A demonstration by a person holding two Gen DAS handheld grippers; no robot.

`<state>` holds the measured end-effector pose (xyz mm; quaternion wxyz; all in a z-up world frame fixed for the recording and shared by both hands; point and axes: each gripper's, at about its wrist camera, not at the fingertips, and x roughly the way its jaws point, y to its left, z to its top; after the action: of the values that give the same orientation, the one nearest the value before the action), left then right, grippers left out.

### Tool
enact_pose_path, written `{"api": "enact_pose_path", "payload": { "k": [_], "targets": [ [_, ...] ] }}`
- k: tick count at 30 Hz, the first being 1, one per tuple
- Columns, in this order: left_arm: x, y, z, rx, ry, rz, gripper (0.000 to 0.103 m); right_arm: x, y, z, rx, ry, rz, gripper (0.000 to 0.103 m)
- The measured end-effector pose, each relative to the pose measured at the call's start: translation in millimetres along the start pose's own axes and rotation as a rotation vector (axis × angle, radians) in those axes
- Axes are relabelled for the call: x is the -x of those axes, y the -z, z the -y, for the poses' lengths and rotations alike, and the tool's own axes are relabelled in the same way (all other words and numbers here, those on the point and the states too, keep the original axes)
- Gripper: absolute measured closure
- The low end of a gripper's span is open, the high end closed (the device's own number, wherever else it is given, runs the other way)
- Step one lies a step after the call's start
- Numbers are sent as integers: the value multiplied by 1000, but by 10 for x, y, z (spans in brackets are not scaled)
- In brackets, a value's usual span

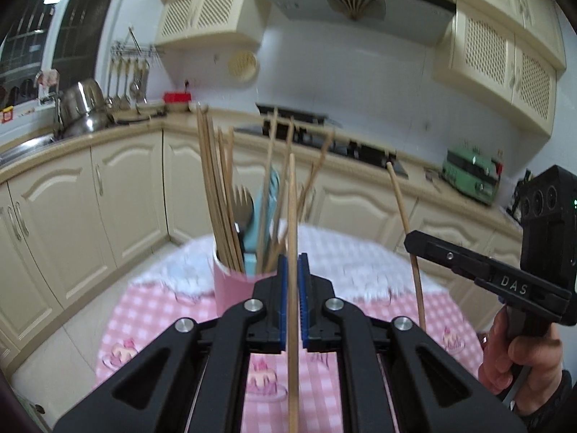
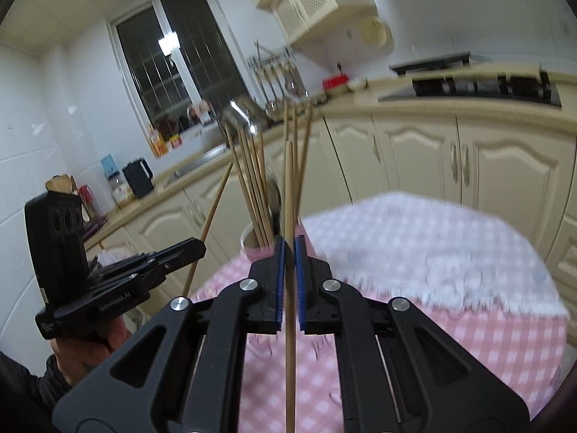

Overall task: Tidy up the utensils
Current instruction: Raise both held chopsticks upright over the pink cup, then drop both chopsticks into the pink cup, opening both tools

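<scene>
A pink utensil cup (image 1: 230, 290) stands on the pink checked tablecloth (image 1: 144, 321), holding several wooden chopsticks, a metal fork (image 1: 242, 205) and a pale blue utensil (image 1: 265, 216). My left gripper (image 1: 293, 263) is shut on one wooden chopstick (image 1: 293, 216), held upright just in front of the cup. My right gripper (image 2: 289, 249) is shut on another wooden chopstick (image 2: 289, 187), also upright, near the cup (image 2: 252, 249). Each gripper shows in the other's view: the right gripper (image 1: 411, 243) with its chopstick (image 1: 405, 223), and the left gripper (image 2: 200, 247) with its chopstick (image 2: 212, 205).
Cream kitchen cabinets (image 1: 119, 187) run along the wall behind the table, with a sink and stacked metal pots (image 1: 84, 108), a black hob (image 1: 313, 133) and a green appliance (image 1: 472, 175) on the counter. A hand (image 1: 512, 353) grips the right tool. A black kettle (image 2: 139, 176) stands by the window.
</scene>
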<state>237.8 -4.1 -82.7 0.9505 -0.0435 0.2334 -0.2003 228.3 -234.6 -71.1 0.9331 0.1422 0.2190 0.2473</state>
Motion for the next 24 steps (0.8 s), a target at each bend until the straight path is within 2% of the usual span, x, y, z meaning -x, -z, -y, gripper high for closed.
{"api": "enact_pose_path", "payload": {
  "k": [14,18,24],
  "targets": [
    [26,-840,-224,63,-29,315,98,-368,-882,-341,62,-54,224,97],
    [-86,-962,-275,93,-28,364,98,-550,-1050,-375,78,-47,262,97],
    [-328,-1049,-324,109,-32,404,98,-790,-1095,-328,67,-40,278,97]
  ]
}}
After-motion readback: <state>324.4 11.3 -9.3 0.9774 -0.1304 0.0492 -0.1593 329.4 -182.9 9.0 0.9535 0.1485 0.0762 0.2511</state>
